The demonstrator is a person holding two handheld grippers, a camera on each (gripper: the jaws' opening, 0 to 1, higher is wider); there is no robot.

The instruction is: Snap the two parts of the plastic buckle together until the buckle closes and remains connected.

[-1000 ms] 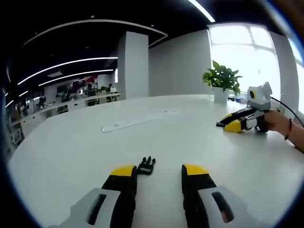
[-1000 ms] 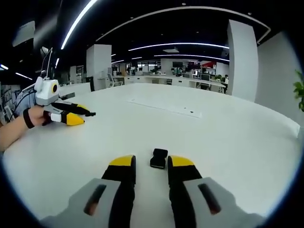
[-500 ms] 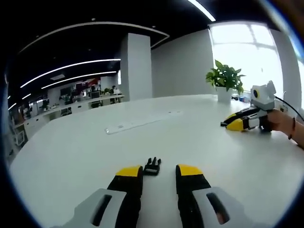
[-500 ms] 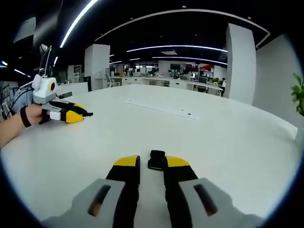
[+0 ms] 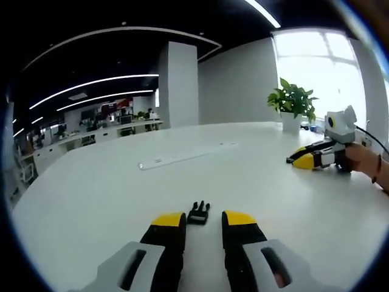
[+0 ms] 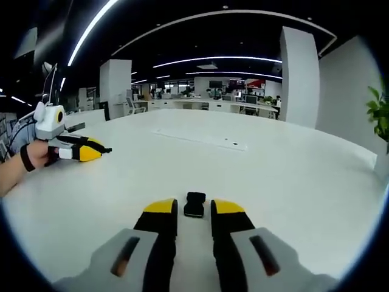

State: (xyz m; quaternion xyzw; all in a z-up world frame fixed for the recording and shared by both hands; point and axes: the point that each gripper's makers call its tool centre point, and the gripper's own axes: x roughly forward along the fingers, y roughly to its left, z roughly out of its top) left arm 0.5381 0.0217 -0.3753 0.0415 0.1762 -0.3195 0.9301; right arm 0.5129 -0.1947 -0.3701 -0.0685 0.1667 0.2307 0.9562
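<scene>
The buckle is lying in two separate parts on the white worktop (image 5: 91, 194), each part in front of a different pair of tongs. In the left gripper view, the pronged part (image 5: 199, 213) is sitting just ahead of the left tongs (image 5: 203, 220), centred on the gap between the yellow tips; the jaws are standing spread and are gripping nothing. In the right gripper view, the socket part (image 6: 194, 204) is resting between the tips of the right tongs (image 6: 194, 208), which are also parted and, as far as can be judged, not yet pinching it. The two pairs of tongs are working well apart. Judged progress: neither part is gripped; grasping, aligning and snapping are all remaining.
</scene>
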